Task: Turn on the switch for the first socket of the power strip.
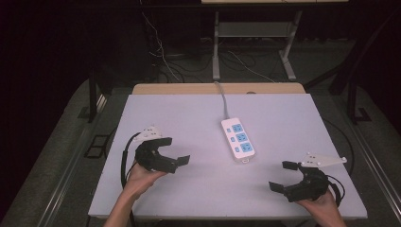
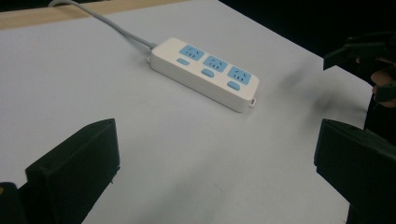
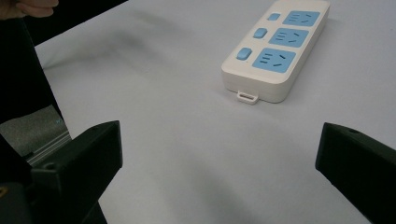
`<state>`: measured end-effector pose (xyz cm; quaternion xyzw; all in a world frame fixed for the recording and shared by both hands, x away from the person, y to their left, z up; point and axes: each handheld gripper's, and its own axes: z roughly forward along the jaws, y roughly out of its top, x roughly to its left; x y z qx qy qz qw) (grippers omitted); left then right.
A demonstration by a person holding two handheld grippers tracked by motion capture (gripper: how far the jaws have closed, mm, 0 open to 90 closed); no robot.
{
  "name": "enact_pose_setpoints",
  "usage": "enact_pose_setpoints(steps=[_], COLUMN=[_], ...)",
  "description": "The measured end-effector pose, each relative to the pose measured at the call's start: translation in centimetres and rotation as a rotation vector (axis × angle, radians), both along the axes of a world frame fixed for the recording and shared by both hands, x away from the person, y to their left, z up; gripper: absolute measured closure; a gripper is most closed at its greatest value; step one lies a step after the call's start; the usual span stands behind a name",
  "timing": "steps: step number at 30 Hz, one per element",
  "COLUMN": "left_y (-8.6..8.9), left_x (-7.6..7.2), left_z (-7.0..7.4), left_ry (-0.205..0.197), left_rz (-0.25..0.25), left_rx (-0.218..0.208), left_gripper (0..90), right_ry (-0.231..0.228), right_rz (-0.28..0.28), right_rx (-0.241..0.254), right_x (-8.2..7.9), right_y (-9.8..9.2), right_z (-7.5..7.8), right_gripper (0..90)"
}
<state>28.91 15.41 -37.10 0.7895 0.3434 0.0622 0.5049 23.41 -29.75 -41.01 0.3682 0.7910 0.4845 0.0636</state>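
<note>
Grippers rest spread and empty: left gripper, right gripper. Power strip with 3 blue sockets lies mid-table between them, untouched. Approach seems the step in hand; next, 1 gripper must reach and close on the strip.

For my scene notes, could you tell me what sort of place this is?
Probably a lab or workshop recording bench: a white table bearing a power strip, a metal-framed stand and loose cables on the dark floor behind.

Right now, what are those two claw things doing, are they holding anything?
Left gripper: open, holding nothing, above the white table.
Right gripper: open, holding nothing.
The power strip lies untouched between them.
</note>
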Motion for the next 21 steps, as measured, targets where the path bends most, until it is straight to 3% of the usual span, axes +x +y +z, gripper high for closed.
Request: enact_pose_setpoints(steps=[14,21], left_y=[0.8,1.6], left_x=[-2.0,-2.5], left_z=[-3.5,-4.4], left_ry=[0.030,0.052], left_rz=[0.011,0.021], left_rx=[-0.013,-0.030], left_gripper=[0.0,0.0], right_ry=[0.005,0.016], right_rz=[0.010,0.000], right_rx=[-0.004,-0.001], right_x=[0.0,0.0], right_y=[0.3,0.2], right_z=[-0.3,-0.3], right_gripper=[0.3,0.3])
